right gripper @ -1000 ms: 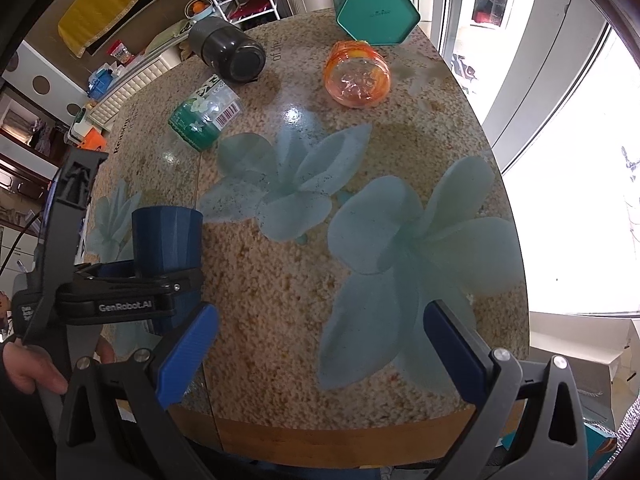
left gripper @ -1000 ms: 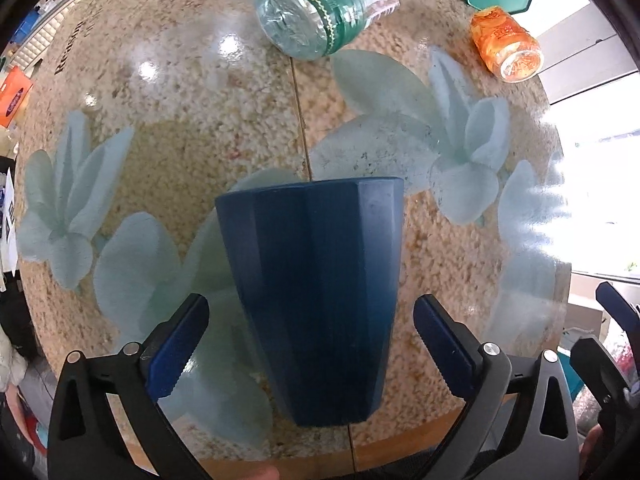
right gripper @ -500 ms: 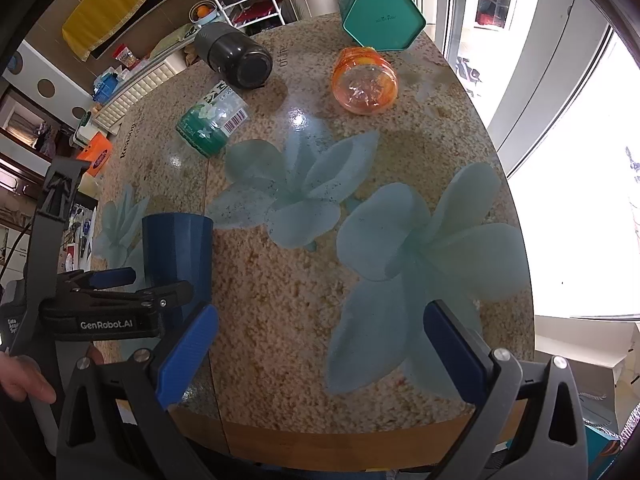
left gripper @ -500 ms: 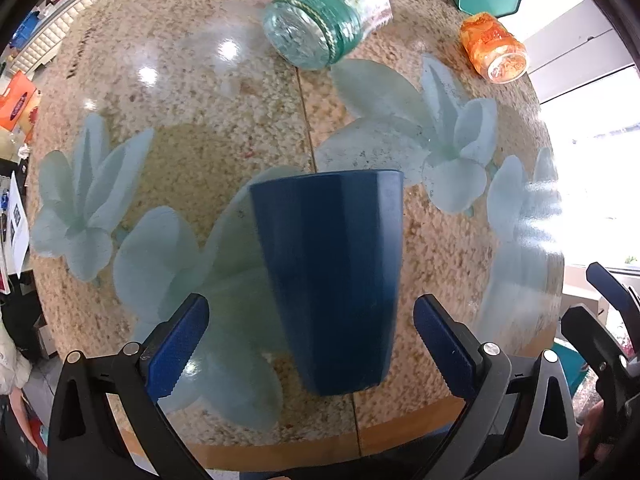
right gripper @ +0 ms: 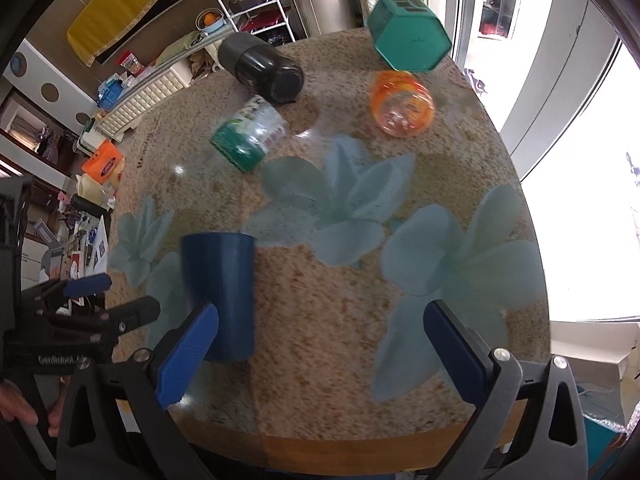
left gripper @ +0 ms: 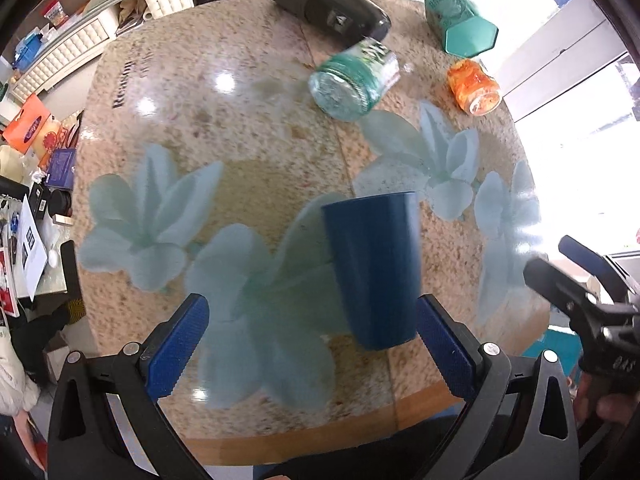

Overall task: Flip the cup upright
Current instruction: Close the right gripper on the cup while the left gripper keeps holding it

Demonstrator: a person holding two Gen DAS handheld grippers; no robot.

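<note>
A dark blue faceted cup (left gripper: 372,270) stands upright on the round floral table (left gripper: 240,128), near its front edge. My left gripper (left gripper: 316,346) is open and empty, drawn back from the cup, which sits just ahead of its right finger. In the right wrist view the cup (right gripper: 220,292) stands at the left, partly behind my left finger. My right gripper (right gripper: 320,354) is open and empty over the table's front. The left gripper's fingers (right gripper: 86,285) show at the far left, clear of the cup.
A green-labelled clear jar (left gripper: 352,80), an orange jar (left gripper: 474,86) and a black cylinder (left gripper: 324,10) lie on their sides at the back. A teal hexagonal box (left gripper: 460,28) stands at the back right. The right gripper (left gripper: 580,276) shows at the right edge.
My left gripper has pulled back and away from the cup, which stays standing on the table. The right gripper has drawn back slightly. Both stay open.
</note>
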